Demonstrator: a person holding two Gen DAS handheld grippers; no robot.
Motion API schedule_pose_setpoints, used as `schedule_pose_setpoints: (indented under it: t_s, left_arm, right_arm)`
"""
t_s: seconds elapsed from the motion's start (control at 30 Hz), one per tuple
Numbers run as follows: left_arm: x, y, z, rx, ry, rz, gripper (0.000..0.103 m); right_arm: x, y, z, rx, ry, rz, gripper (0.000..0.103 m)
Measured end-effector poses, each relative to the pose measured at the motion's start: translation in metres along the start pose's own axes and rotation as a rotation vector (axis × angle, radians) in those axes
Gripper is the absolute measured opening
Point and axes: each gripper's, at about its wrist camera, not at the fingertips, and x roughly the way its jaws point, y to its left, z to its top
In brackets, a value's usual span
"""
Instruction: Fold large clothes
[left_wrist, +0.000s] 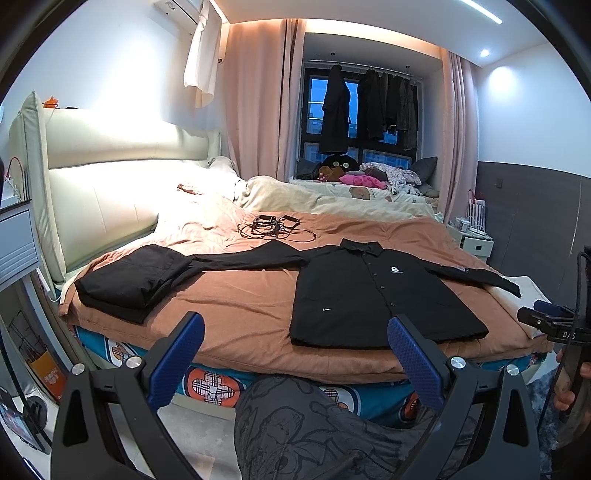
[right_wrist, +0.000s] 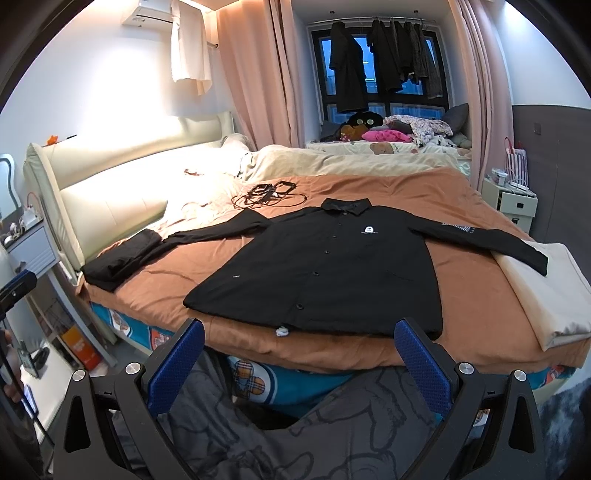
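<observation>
A black button-up jacket (left_wrist: 373, 295) lies flat and face up on the brown bed cover (left_wrist: 240, 299), sleeves spread to both sides. It also shows in the right wrist view (right_wrist: 332, 269). A folded black garment (left_wrist: 133, 280) lies at the bed's left end, also in the right wrist view (right_wrist: 122, 258). My left gripper (left_wrist: 295, 336) is open and empty, held off the bed's near edge. My right gripper (right_wrist: 299, 339) is open and empty, just short of the jacket's hem.
A tangle of black cables and small boxes (left_wrist: 275, 225) lies beyond the jacket's collar. A cream folded cloth (right_wrist: 539, 291) sits under the right sleeve end. My patterned grey trousers (left_wrist: 314, 428) are below the grippers. Nightstands stand at both bed ends.
</observation>
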Motion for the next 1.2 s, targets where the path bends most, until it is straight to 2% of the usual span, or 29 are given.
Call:
schedule_pose_setpoints:
  t_s: [0.7, 1.0, 1.2]
  left_arm:
    - [0.005, 0.0, 0.0, 0.005, 0.003, 0.002, 0.102]
    - [0.028, 0.009, 0.016, 0.006, -0.016, 0.025, 0.102]
    - [0.053, 0.015, 0.022, 0.008, 0.0, 0.035, 0.102]
  right_arm:
    - [0.005, 0.001, 0.004, 0.004, -0.001, 0.006, 0.103]
    - [0.035, 0.008, 0.024, -0.012, 0.011, 0.025, 0.103]
    - [0.063, 0.01, 0.033, -0.022, 0.037, 0.033, 0.103]
